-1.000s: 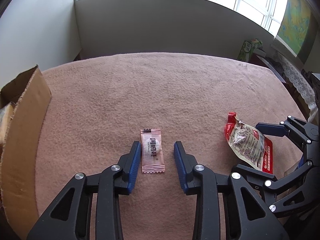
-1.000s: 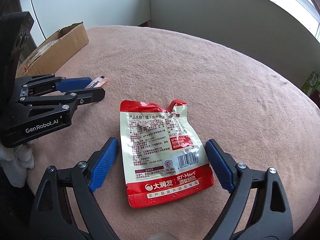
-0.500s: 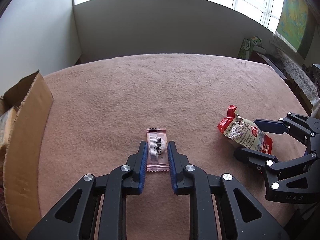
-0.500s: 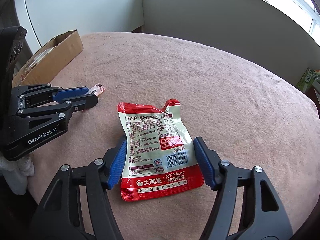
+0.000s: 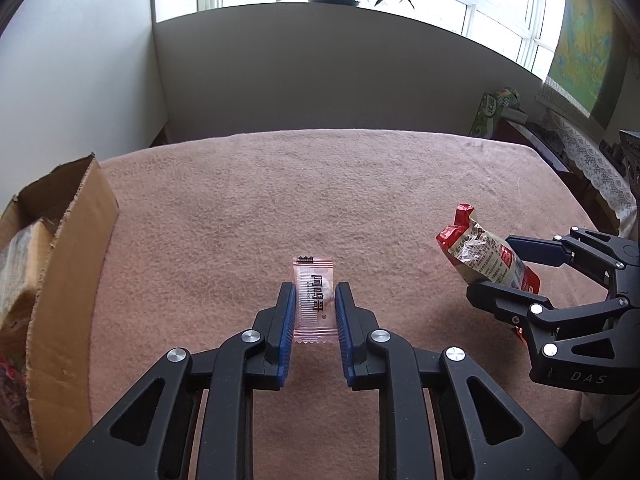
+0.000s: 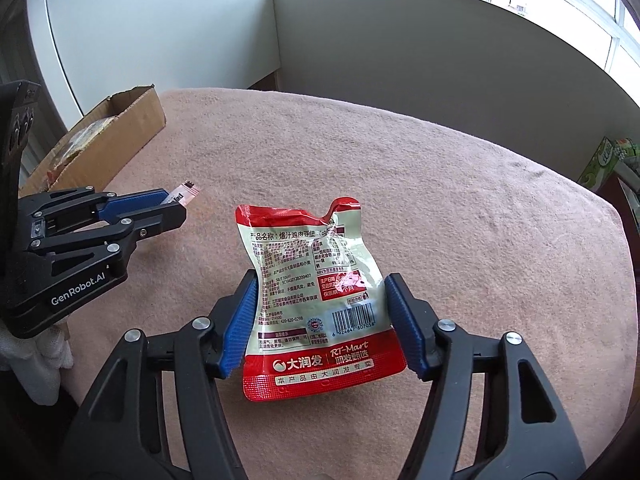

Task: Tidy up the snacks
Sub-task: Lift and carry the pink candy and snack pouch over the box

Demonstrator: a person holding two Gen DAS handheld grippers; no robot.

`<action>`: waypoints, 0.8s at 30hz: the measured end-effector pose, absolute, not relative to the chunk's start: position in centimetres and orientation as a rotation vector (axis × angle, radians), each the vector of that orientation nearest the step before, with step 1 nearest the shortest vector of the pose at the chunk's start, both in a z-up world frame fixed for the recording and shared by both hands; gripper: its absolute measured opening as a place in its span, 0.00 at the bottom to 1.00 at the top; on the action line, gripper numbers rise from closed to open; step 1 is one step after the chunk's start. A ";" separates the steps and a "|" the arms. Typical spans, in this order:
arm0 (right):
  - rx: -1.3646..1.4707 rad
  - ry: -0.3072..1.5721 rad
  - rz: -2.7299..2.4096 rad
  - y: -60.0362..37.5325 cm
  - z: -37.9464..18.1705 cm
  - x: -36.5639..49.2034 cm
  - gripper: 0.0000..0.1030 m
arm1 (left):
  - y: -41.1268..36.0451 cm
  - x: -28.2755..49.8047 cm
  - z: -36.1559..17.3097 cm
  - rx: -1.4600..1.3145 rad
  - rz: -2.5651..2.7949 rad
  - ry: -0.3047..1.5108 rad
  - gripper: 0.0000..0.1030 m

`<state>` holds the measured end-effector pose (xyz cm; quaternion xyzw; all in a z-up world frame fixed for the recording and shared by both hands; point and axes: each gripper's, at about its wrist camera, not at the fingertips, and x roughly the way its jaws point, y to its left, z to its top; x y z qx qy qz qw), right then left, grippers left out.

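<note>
The left gripper [image 5: 314, 306] has just closed, clenched on a small pink candy wrapper [image 5: 314, 300] at twelve o'clock from its camera. The right gripper [image 6: 320, 316] has likewise just closed, pinching a red snack pouch [image 6: 312, 292] by its sides. Cardboard box [image 5: 60, 280] at nine o'clock.

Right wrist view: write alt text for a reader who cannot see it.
The right tongs grip a red-and-cream snack pouch by its sides above a pink tablecloth. At left, the left tongs pinch a small pink sachet near an open cardboard box.
</note>
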<state>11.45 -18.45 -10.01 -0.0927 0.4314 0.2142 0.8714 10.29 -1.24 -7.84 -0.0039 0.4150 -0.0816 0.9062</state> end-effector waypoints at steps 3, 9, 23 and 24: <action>-0.189 0.898 0.443 -18.5 -9.8 11.2 0.63 | -1.2 9.7 -7.3 -0.005 -0.168 0.840 0.18; -0.165 0.861 0.441 -18.0 -8.0 11.0 0.63 | -0.6 8.4 -6.0 -0.015 -0.169 0.795 0.18; -0.131 0.749 0.604 -7.5 -2.0 11.1 0.63 | 8.5 3.4 -1.1 -0.131 -0.033 0.602 0.18; -0.135 0.744 0.618 -6.4 -1.7 11.0 0.63 | 9.5 3.0 -1.0 -0.135 -0.007 0.592 0.18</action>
